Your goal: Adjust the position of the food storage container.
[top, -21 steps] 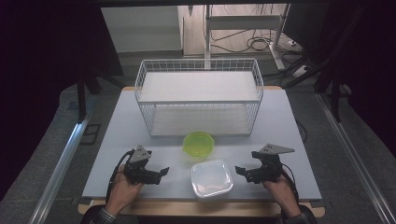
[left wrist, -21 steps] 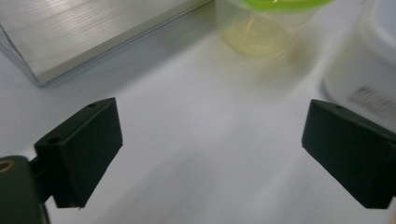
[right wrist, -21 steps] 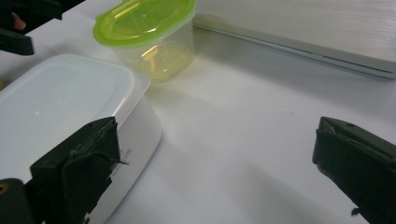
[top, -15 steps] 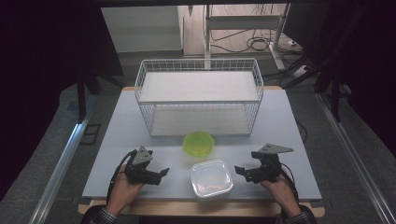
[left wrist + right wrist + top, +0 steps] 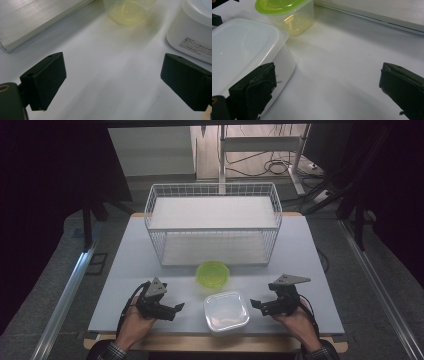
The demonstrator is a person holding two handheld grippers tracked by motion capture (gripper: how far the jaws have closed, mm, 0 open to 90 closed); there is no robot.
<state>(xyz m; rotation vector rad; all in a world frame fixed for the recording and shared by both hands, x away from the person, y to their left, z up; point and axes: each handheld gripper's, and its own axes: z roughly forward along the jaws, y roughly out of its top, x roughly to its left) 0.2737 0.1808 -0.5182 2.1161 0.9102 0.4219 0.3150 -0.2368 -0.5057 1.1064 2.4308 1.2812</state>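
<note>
A square white lidded container [image 5: 226, 311] sits near the table's front edge, between both hands. Behind it stands a round clear tub with a lime-green lid [image 5: 213, 274]. My left gripper [image 5: 176, 309] rests low on the table left of the white container [image 5: 192, 27], jaws wide apart with bare table between them. My right gripper [image 5: 255, 306] is just right of the white container [image 5: 244, 50], also open, its left jaw beside the container's wall. The green-lidded tub [image 5: 287, 13] stands farther off in the right gripper view, and the tub's clear base [image 5: 127, 11] lies ahead of the left jaws.
A white wire basket [image 5: 214, 202] on a raised shelf stands across the back middle of the pale table [image 5: 125, 265]. Its lower board [image 5: 30, 20] lies beyond the left gripper. Dark floor, metal rails and cables surround the table.
</note>
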